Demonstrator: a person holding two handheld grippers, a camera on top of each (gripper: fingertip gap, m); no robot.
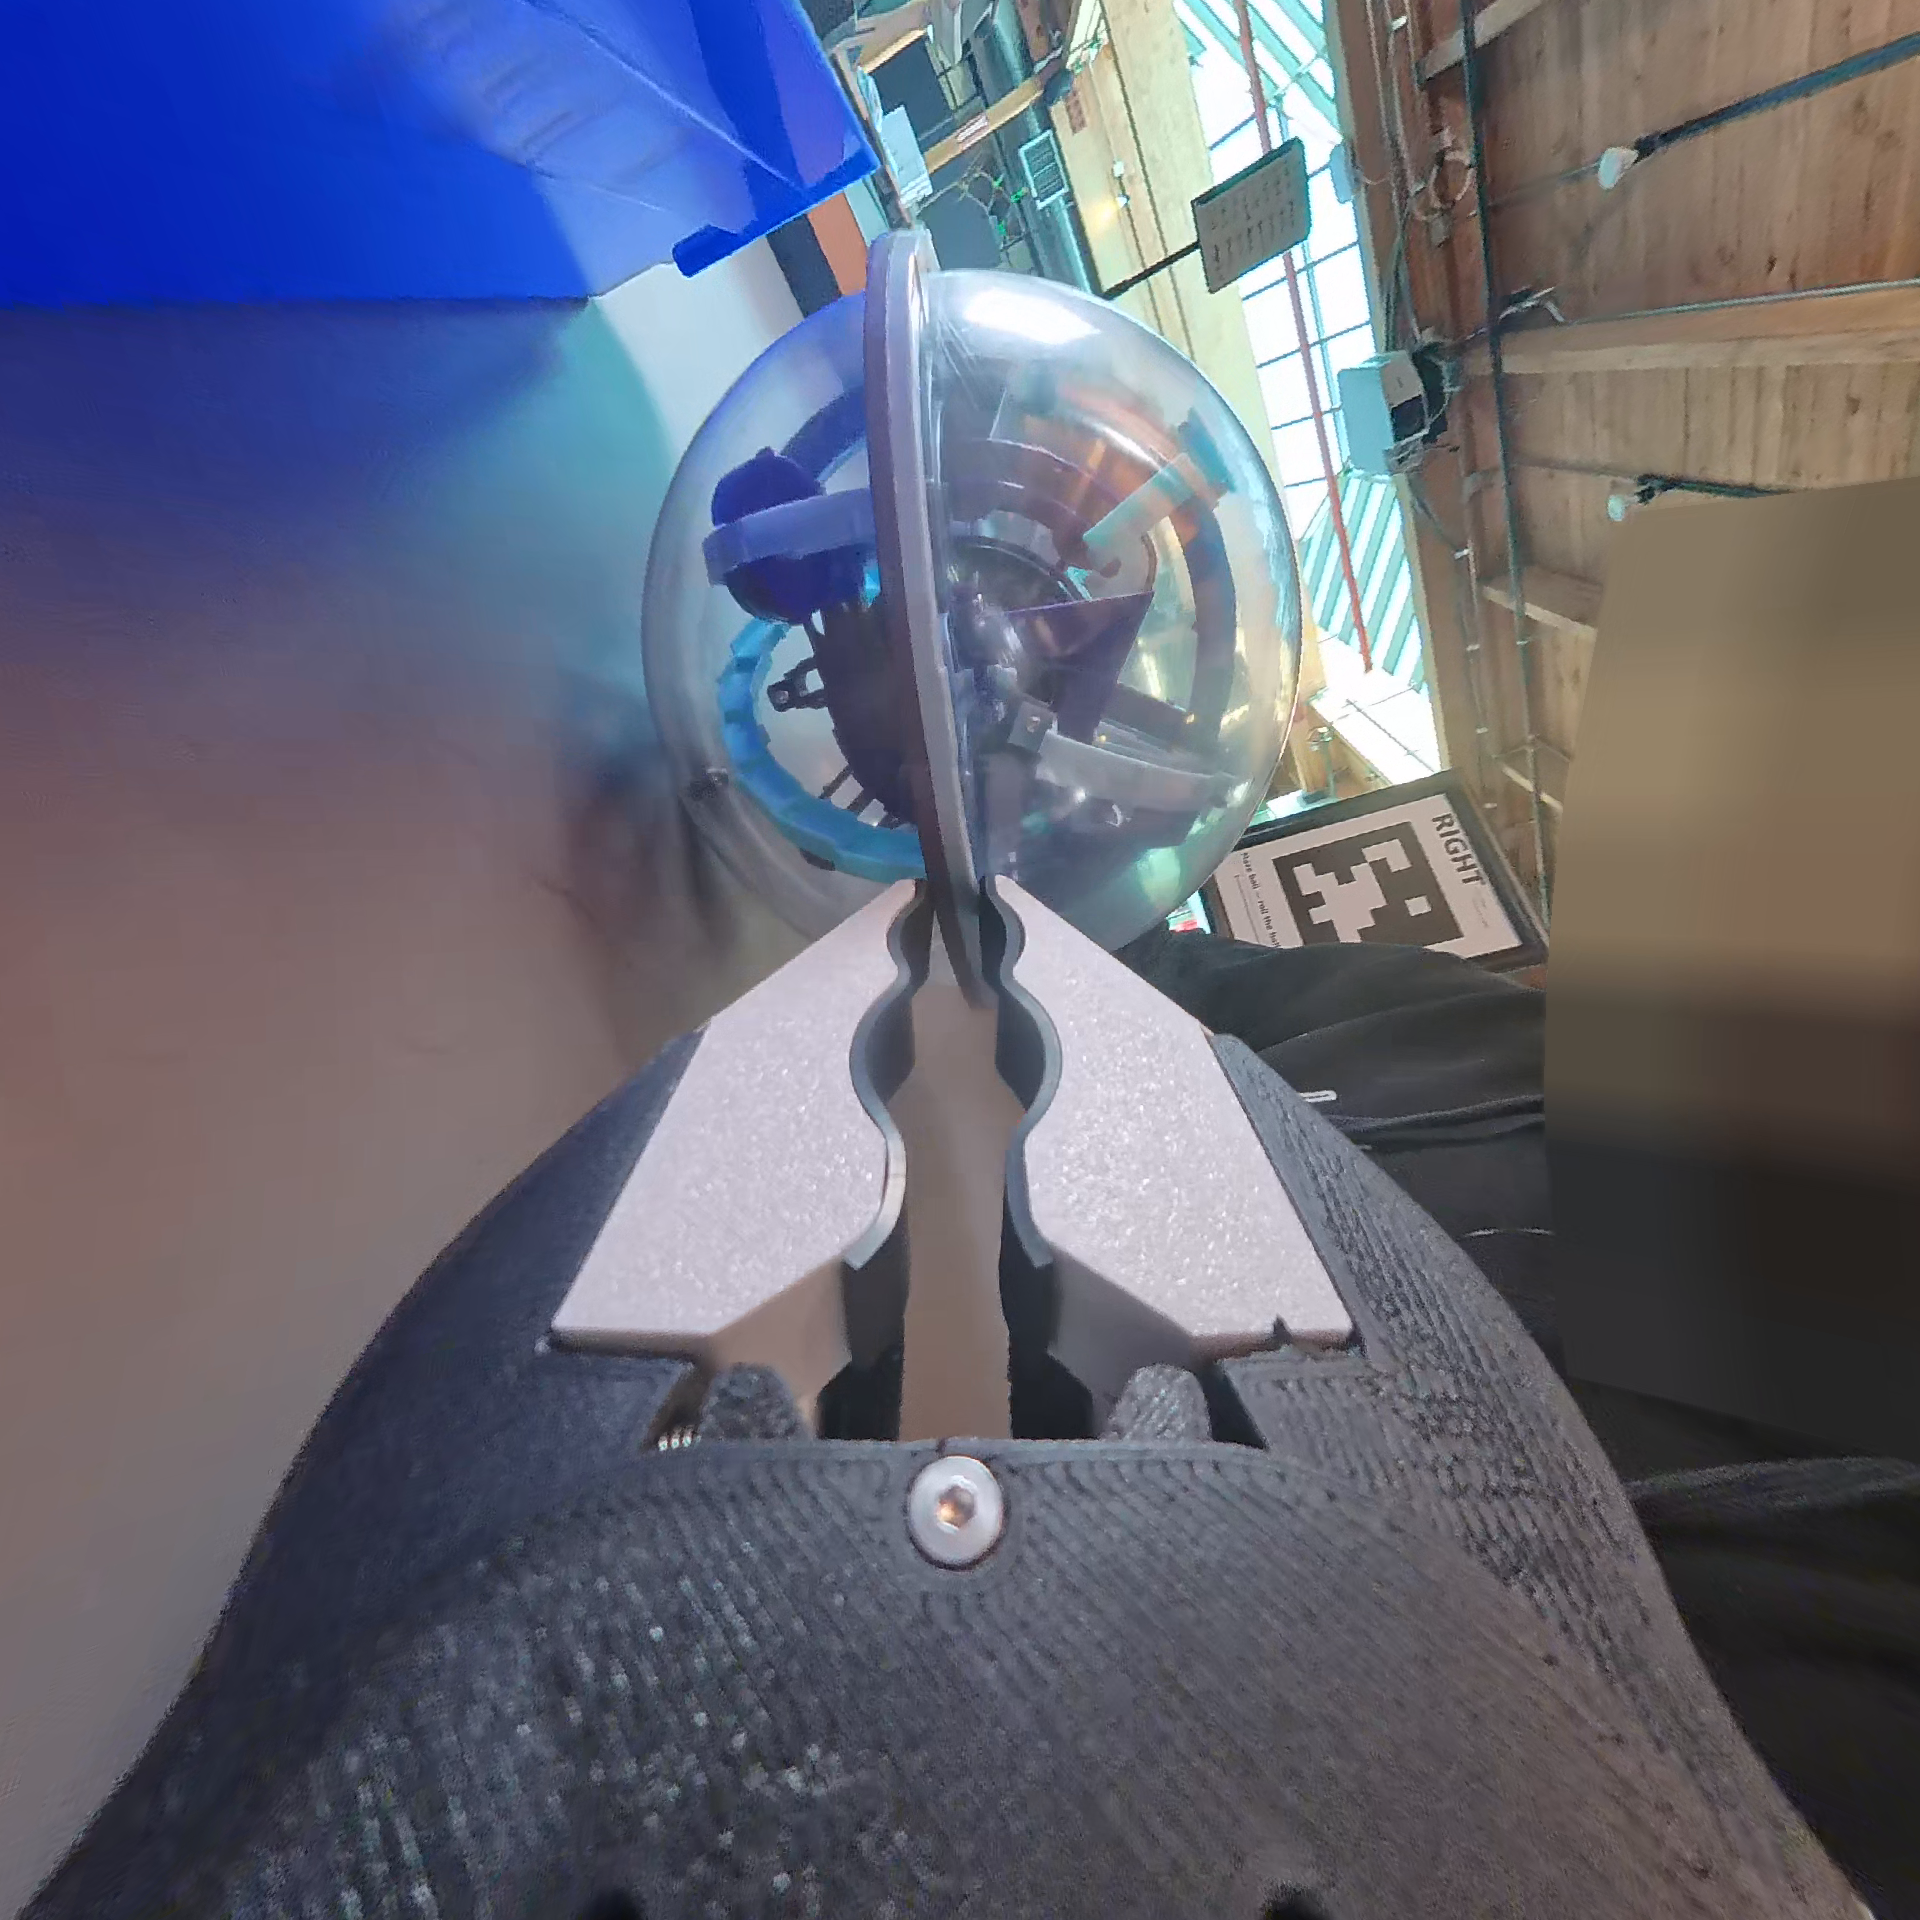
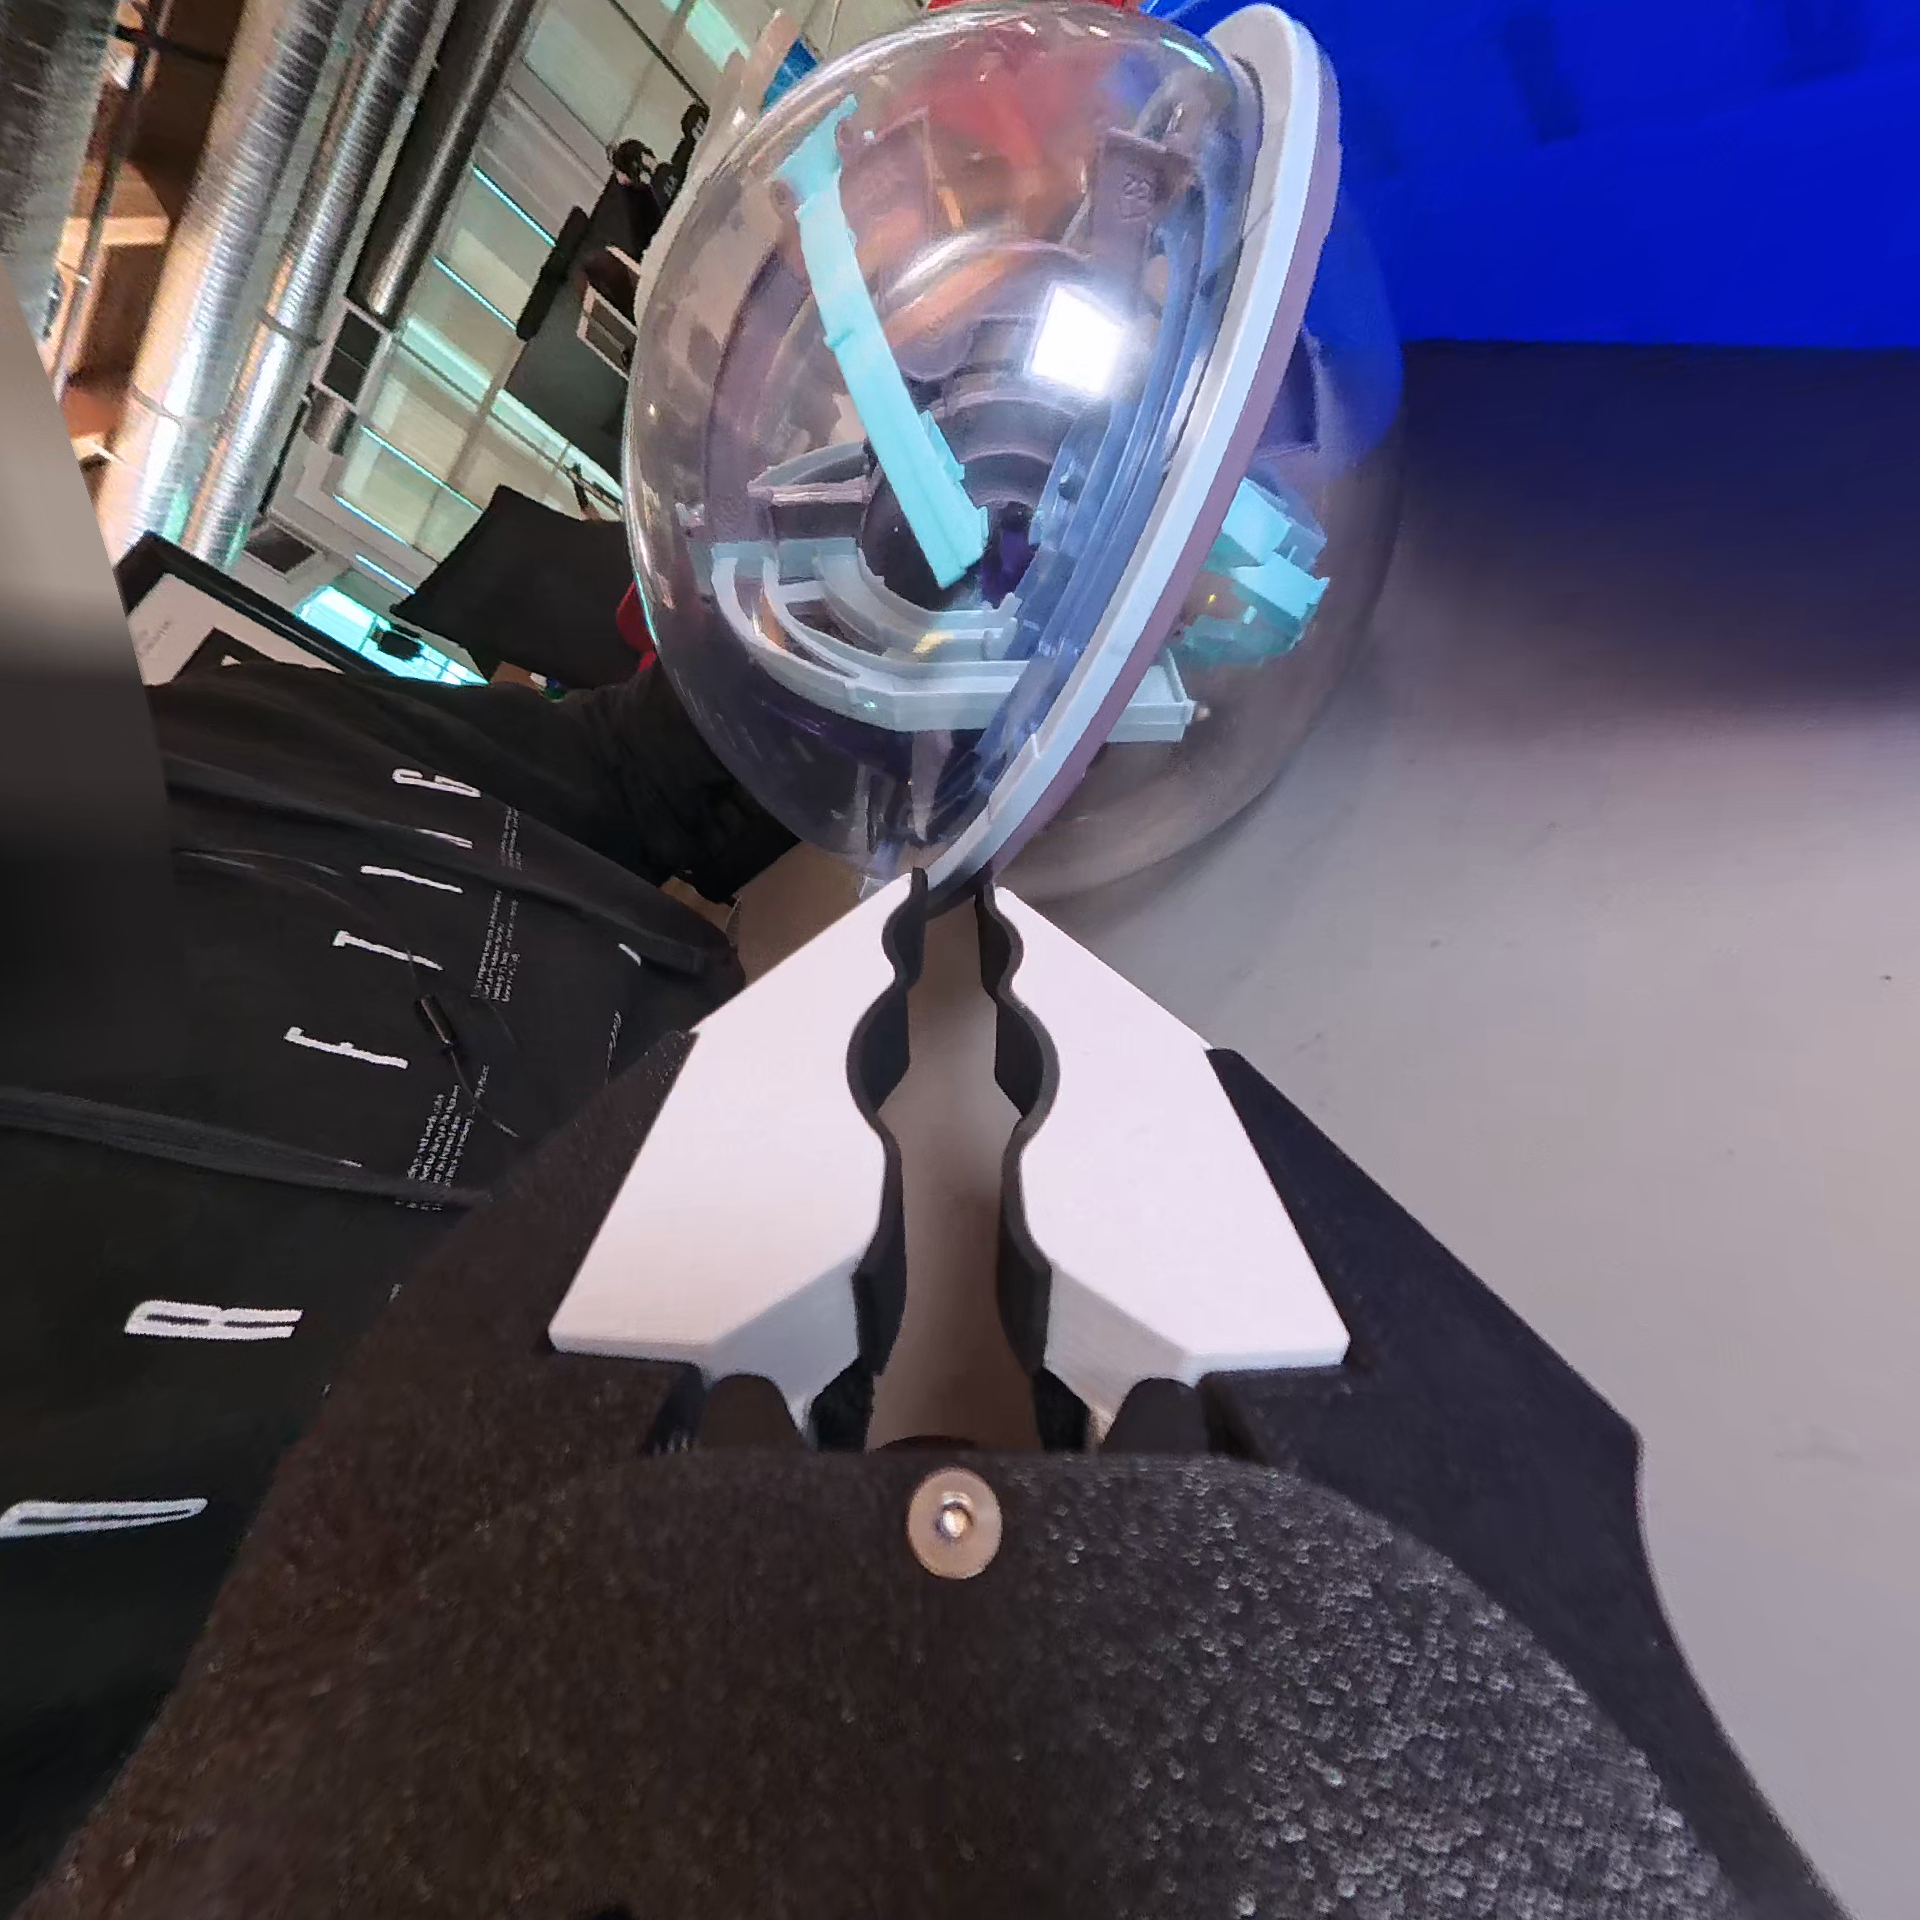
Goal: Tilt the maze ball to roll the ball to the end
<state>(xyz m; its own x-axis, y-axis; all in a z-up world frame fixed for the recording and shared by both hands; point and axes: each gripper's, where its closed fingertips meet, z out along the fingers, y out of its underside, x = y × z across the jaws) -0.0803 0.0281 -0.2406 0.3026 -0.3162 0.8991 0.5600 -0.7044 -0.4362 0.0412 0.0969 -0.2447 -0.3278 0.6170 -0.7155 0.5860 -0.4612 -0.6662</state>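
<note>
The maze ball (image 1: 1091, 582) is a clear sphere with blue, grey and purple tracks inside and a flat grey ring around its middle. In the left wrist view it stands just past my fingers, ring edge-on and near vertical. My left gripper (image 1: 956, 904) is shut on the ring's rim. In the right wrist view the maze ball (image 2: 883, 436) fills the upper middle, ring slanted. My right gripper (image 2: 948, 896) is shut on the ring's rim at its lower edge. The small rolling ball inside cannot be made out. The sphere is held off the grey table (image 2: 1558, 935).
A blue bin (image 1: 364, 135) lies beyond the sphere; it also shows in the right wrist view (image 2: 1662, 156). A framed black-and-white marker board (image 1: 1371, 883) stands to the right. A person's dark garment (image 2: 312, 987) is close on the inner side of both grippers.
</note>
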